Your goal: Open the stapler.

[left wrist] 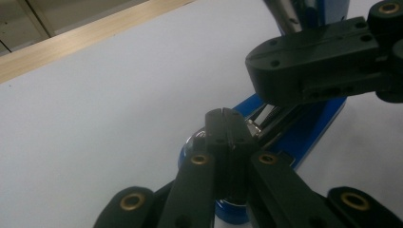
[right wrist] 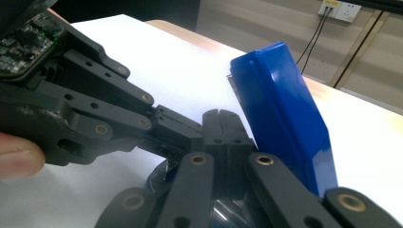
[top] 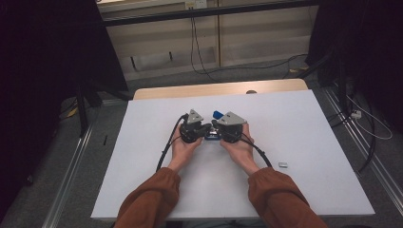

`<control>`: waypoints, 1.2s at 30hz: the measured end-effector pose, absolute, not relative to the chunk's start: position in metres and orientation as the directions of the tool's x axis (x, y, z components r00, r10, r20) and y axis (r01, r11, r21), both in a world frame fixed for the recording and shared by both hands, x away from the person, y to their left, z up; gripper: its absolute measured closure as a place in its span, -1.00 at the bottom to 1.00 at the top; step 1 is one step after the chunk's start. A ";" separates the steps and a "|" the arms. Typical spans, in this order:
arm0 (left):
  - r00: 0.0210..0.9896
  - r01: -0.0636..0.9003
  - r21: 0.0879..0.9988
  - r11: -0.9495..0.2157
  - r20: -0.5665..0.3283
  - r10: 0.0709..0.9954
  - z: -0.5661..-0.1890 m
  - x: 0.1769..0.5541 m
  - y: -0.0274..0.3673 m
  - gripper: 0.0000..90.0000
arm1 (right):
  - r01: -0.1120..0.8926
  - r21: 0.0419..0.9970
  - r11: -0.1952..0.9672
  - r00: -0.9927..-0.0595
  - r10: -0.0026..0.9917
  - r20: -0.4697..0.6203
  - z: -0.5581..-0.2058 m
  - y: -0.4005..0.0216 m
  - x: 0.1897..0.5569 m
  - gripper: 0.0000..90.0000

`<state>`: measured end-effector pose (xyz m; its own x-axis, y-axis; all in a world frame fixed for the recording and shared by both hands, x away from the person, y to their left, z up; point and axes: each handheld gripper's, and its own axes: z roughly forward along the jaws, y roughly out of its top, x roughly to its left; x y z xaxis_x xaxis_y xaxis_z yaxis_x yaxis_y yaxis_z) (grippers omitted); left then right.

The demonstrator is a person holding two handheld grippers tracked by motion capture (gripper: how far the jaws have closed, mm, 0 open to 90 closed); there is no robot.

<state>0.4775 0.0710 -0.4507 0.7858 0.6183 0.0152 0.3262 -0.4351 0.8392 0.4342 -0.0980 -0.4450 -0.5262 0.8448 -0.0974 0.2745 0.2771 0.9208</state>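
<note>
Two hands hold my grippers tip to tip at the middle of the white table. Between them lies a blue stapler with its top swung up. In the left gripper view its blue base and metal rail run under the tips. The raised blue top leans beside the jaws in the right gripper view. My left gripper has its jaws pressed together over the stapler's rounded end, and my right gripper is shut likewise. Each meets the other's tip. Whether either pinches a thin part is hidden.
A small silvery piece lies on the table at the right, near the front. A wooden strip borders the far edge. Cables and dark stand legs cross the floor beyond and beside the table.
</note>
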 end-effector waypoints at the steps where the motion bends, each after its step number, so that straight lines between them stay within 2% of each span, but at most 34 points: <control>1: 0.786 0.325 0.840 -0.435 0.015 0.618 -0.451 0.477 0.071 1.00 | 0.275 0.921 0.277 -0.527 0.844 -0.097 -0.445 -0.098 0.434 1.00; 36: 0.781 0.318 0.847 -0.425 0.020 0.624 -0.453 0.475 0.072 1.00 | 0.263 0.931 0.253 -0.494 0.864 -0.095 -0.443 -0.101 0.430 1.00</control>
<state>0.4753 0.0717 -0.4526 0.7810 0.6242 0.0202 0.3180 -0.4254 0.8473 0.4298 -0.1009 -0.4427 -0.4938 0.8644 -0.0952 0.2632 0.2529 0.9310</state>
